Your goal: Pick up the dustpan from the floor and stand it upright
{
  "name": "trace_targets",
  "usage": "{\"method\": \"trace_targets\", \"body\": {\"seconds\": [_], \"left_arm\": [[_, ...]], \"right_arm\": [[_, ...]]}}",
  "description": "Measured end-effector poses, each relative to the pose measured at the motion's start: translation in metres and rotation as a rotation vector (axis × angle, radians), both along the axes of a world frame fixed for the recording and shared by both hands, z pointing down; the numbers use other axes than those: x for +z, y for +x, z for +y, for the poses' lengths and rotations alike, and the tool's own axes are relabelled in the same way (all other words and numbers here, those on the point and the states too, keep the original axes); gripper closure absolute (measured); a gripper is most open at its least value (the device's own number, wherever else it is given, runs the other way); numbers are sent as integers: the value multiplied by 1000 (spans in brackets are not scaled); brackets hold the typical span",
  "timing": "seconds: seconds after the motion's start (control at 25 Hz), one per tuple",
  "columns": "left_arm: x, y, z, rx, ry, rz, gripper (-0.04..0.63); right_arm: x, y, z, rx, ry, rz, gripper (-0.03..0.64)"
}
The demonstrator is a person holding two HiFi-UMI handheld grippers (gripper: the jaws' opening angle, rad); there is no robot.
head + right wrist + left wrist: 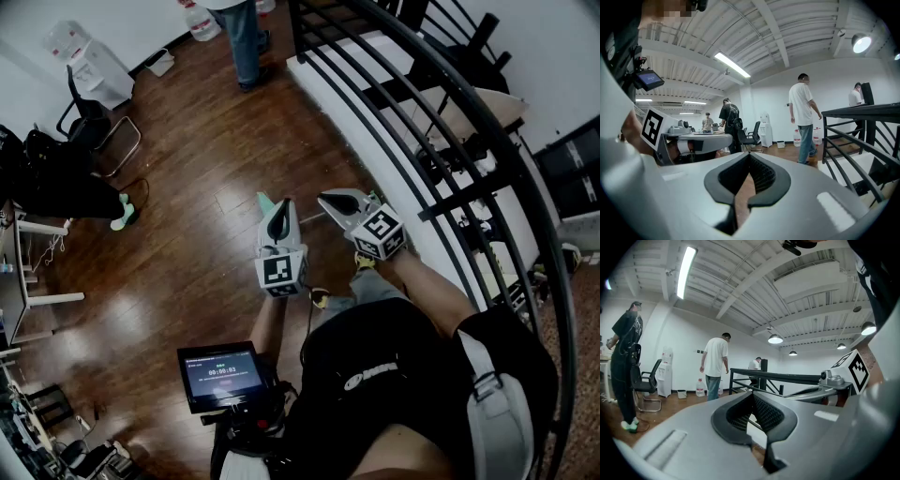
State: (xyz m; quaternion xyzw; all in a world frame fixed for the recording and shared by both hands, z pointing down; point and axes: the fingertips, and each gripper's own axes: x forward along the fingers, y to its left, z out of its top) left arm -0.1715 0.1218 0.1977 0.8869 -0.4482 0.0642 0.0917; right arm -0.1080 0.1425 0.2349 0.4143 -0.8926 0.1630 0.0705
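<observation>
Above the dark brown wooden floor (202,192), left of the black metal railing (405,111) | grey left gripper (267,202): jaws closed, empty | grey right gripper (326,199): jaws closed, empty

Head view dim, dark vignette at corners. Glossy wooden floor (206,234) shows pale glare patches; screen (221,373) glows bright at near edge. Gripper views brighter: ceiling tube light (686,268) and round lamp (775,339) blown out, white wall (684,348) washed. Strong fisheye bending at edges, black corners. Left gripper (752,395) and right gripper (750,155) bodies near lens soft, unfocused.
</observation>
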Motion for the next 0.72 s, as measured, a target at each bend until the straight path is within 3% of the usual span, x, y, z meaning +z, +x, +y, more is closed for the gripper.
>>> {"method": "trace_targets", "body": {"seconds": [0.2,0.72], "left_arm": [[-2,37,-59,35,79,-7,575],[67,164,-134,138,-87,-160,575]], "right_arm": [[-9,49,-62,33,75,17,614],[48,188,-135,99,-62,-73,614]]}}
